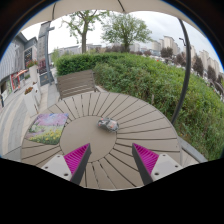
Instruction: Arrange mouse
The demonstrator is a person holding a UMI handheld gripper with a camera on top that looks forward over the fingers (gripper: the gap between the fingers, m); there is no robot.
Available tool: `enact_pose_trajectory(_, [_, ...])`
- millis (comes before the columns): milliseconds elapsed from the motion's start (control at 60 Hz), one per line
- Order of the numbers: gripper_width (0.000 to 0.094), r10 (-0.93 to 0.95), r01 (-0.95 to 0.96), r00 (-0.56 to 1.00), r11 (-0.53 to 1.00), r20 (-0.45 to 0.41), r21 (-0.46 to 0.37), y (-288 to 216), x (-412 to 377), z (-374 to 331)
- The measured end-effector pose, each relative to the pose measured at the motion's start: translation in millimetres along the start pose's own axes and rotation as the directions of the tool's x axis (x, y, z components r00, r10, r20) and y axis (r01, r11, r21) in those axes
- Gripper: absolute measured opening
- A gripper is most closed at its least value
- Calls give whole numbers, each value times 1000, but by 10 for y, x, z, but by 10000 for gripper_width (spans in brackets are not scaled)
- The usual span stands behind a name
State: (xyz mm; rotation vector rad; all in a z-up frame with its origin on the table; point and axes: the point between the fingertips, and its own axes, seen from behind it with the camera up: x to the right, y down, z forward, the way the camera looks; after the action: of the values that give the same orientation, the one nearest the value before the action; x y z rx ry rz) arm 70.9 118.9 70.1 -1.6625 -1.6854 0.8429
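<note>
A small grey mouse (108, 124) lies on the round slatted wooden table (140, 120), near its middle, beyond the fingers. A patterned mouse mat (47, 128) lies on the table to the left of the mouse. My gripper (111, 160) is held above the near side of the table, its two fingers with magenta pads (76, 157) spread wide apart with nothing between them.
A wooden bench (77, 82) stands behind the table. A tall green hedge (160, 78) runs behind and to the right. A paved terrace with planters (28, 75) lies to the left. Trees and buildings stand far off.
</note>
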Motion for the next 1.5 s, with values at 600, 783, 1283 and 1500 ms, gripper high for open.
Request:
enact_pose_trajectory(600, [858,-1,2,1000,1000,-11,25,-201,100,1655])
enact_pose_trajectory(783, [852,4,-4,999,1000,-31,24,-358,171,1920])
enact_pose_trajectory(1283, [577,40,-39,997,999,-65,8,-644,306,2328])
enact_pose_trajectory(1500, [359,41,-41,994,999,-97,0,-1023,83,2014])
